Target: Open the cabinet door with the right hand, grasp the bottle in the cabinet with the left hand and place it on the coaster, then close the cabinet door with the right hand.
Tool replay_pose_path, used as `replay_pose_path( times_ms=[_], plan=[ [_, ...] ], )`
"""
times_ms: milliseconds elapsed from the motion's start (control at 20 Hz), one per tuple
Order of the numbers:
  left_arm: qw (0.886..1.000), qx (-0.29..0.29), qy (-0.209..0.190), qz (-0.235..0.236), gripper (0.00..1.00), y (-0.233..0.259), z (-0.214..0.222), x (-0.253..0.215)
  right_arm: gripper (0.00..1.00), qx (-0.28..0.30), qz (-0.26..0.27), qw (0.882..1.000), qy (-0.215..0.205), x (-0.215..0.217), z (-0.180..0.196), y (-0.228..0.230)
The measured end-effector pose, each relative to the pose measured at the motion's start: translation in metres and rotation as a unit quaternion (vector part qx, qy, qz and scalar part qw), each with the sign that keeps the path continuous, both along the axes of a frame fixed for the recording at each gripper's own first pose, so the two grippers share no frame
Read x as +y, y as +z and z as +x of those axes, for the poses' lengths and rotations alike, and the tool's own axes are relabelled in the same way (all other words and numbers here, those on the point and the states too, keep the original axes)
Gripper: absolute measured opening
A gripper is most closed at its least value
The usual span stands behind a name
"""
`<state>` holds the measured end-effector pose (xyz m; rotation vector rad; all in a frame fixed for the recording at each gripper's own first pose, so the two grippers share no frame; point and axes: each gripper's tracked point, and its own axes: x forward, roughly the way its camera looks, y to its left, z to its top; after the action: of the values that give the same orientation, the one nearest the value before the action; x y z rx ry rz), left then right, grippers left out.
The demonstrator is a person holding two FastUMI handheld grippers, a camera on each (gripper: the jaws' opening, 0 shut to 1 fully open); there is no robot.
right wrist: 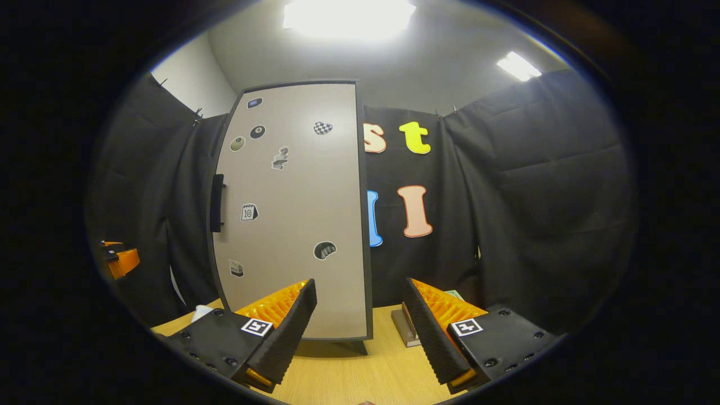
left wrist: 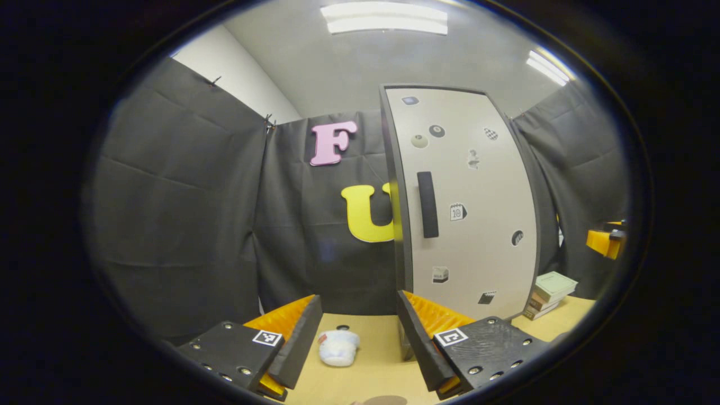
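The grey cabinet (left wrist: 472,225) stands upright on the wooden table, its sticker-covered door (right wrist: 292,225) shut, so its inside is hidden. A black vertical handle (left wrist: 427,204) runs down the door's left side, and the handle (right wrist: 216,202) is seen edge-on in the right gripper view. My left gripper (left wrist: 359,297) is open and empty, low over the table just left of the cabinet. My right gripper (right wrist: 360,281) is open and empty in front of the door's right edge. A brown round edge, perhaps the coaster (left wrist: 382,400), lies at the table's near edge.
A white fluffy object (left wrist: 337,347) lies on the table (left wrist: 371,365) between my left fingers. A stack of books (left wrist: 551,292) sits right of the cabinet. The other gripper (left wrist: 604,242) hangs far right; in the right gripper view the left one (right wrist: 121,259) is at far left.
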<state>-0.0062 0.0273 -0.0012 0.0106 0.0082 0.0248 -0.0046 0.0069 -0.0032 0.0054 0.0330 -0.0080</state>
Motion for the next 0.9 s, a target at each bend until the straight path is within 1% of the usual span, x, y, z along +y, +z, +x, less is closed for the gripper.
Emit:
replay_pose_path(
  times_ms=[50, 100, 200, 250, 300, 350, 450, 500, 550, 850, 900],
  plan=[
    [1.000, -0.001, 0.000, 0.000, 0.81, 0.001, 0.000, 0.000, 0.99, 0.001, 0.003, 1.000, 0.003, 0.001, 0.001, 0.000],
    [1.000, -0.001, 0.000, -0.001, 0.82, 0.001, 0.000, 0.000, 0.99, 0.002, 0.005, 1.000, 0.004, 0.002, 0.002, 0.001],
    [1.000, -0.002, 0.001, 0.001, 0.81, 0.002, 0.001, 0.000, 0.99, 0.002, 0.005, 1.000, 0.007, 0.004, 0.005, 0.003],
    [1.000, -0.003, 0.002, 0.001, 0.83, 0.003, 0.001, 0.001, 0.99, 0.003, 0.005, 1.000, 0.009, 0.005, 0.006, 0.003],
    [1.000, -0.004, 0.003, 0.002, 0.82, 0.003, 0.000, 0.003, 0.97, 0.006, 0.006, 1.000, 0.011, 0.007, 0.008, 0.004],
    [1.000, -0.004, 0.005, 0.002, 0.82, 0.004, 0.001, 0.003, 0.99, 0.008, 0.008, 1.000, 0.015, 0.009, 0.011, 0.004],
    [1.000, -0.004, 0.009, 0.003, 0.81, 0.004, 0.000, 0.007, 0.99, 0.010, 0.011, 1.000, 0.022, 0.015, 0.015, 0.008],
    [1.000, -0.004, 0.012, 0.003, 0.82, 0.004, -0.001, 0.011, 0.99, 0.009, 0.011, 1.000, 0.026, 0.017, 0.017, 0.011],
    [1.000, -0.004, 0.016, 0.003, 0.81, 0.003, -0.002, 0.015, 0.99, 0.008, 0.010, 1.000, 0.028, 0.019, 0.020, 0.014],
    [0.999, 0.003, 0.042, 0.005, 0.81, -0.001, -0.007, 0.037, 0.99, 0.007, 0.009, 0.998, 0.055, 0.040, 0.040, 0.032],
    [0.999, 0.004, 0.047, 0.006, 0.83, -0.002, -0.009, 0.042, 0.99, 0.004, 0.009, 0.998, 0.060, 0.045, 0.042, 0.036]
  ],
)
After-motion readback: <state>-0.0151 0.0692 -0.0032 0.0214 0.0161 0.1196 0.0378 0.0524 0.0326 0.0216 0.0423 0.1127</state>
